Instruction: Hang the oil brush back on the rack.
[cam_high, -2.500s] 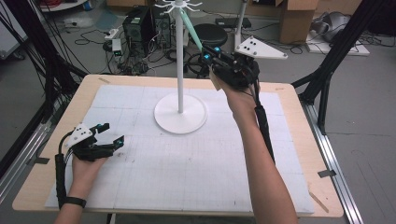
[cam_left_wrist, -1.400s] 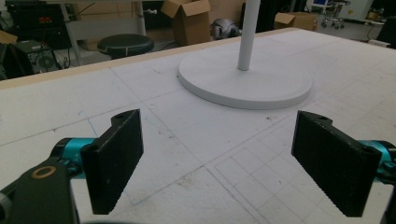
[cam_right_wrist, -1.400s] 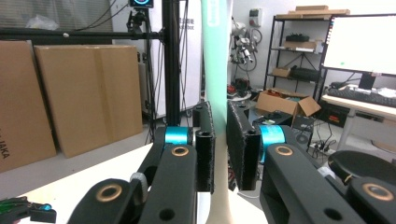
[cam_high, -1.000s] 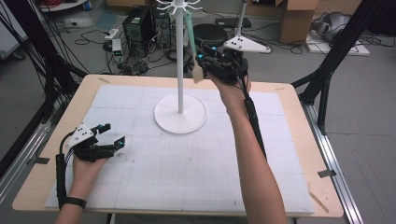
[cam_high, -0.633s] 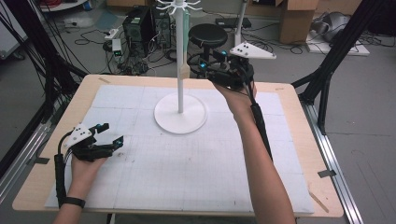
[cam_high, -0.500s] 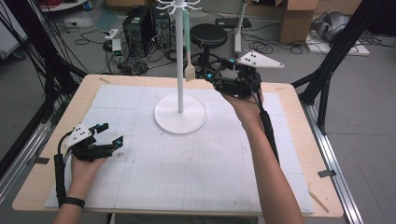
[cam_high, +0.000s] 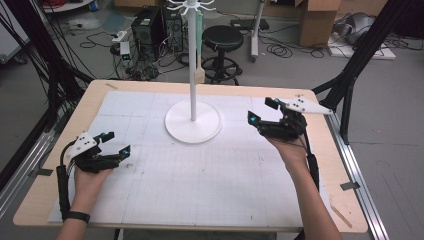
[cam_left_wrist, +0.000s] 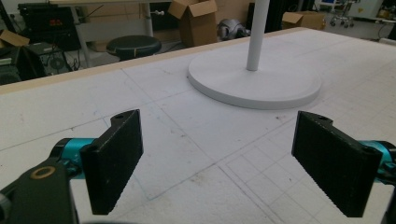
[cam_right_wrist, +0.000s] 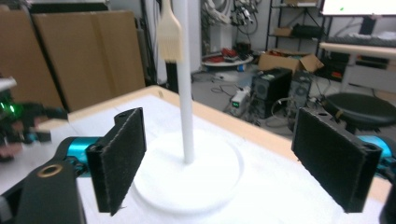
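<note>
Hung from the hooked crown of a tall white pole stand with a round flat base (cam_high: 193, 123): a kitchen brush with a pale green handle and a tan bristle head (cam_high: 199, 47), dangling close beside the pole on its far side, bristles downward, well above the table and touching nothing below. Seen blurred in the right gripper view as a pale bristle head just left of the pole. Under the stand, a white gridded mat (cam_high: 200, 175) covering most of a light wooden table (cam_high: 90, 100). To the right of the base and apart from it, the black right gripper (cam_high: 261, 111), held above the mat, pointed towards the pole, its fingers (cam_right_wrist: 119, 163) spread wide with nothing between them. Near the table's left front, well apart from the stand, the black left gripper (cam_high: 116, 142), low over the mat, fingers (cam_left_wrist: 114, 163) likewise spread wide and empty. Judged from this: brush apparently in place on its hook, with the likely step being to take the right gripper clear. To do that well: keep the fingers spread, draw straight back and away from the pole, avoid grazing the pole or base, since a knock could set the brush swinging or tip it off its hook. Leave the left gripper parked where it lies.
</note>
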